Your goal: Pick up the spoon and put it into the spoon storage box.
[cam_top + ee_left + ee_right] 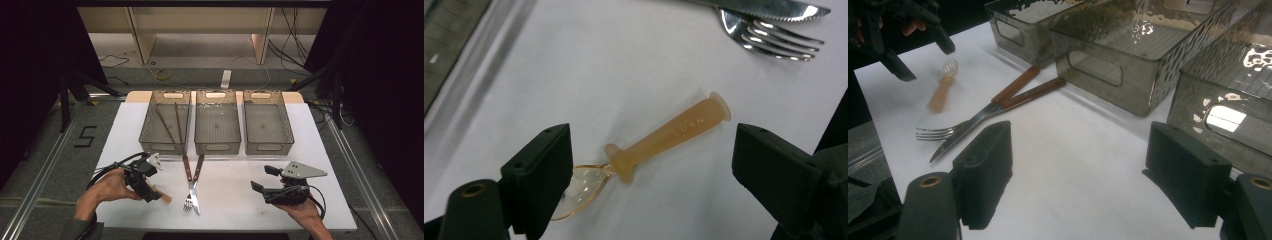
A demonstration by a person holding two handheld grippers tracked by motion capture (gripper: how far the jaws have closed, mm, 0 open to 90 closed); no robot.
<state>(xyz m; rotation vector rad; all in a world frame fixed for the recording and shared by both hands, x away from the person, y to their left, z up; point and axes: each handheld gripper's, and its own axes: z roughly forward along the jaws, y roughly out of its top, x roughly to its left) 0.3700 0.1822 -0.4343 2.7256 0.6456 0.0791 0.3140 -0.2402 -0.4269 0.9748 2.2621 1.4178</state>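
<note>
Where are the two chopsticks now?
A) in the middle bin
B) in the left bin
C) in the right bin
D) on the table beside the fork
B: the chopsticks lie inside the left bin, leaning across its length in the high view.

A small spoon [659, 140] with a stubby amber handle and clear bowl lies flat on the white table [230, 195]. It rests near the table's front-left corner, handle end towards the front edge.
</note>
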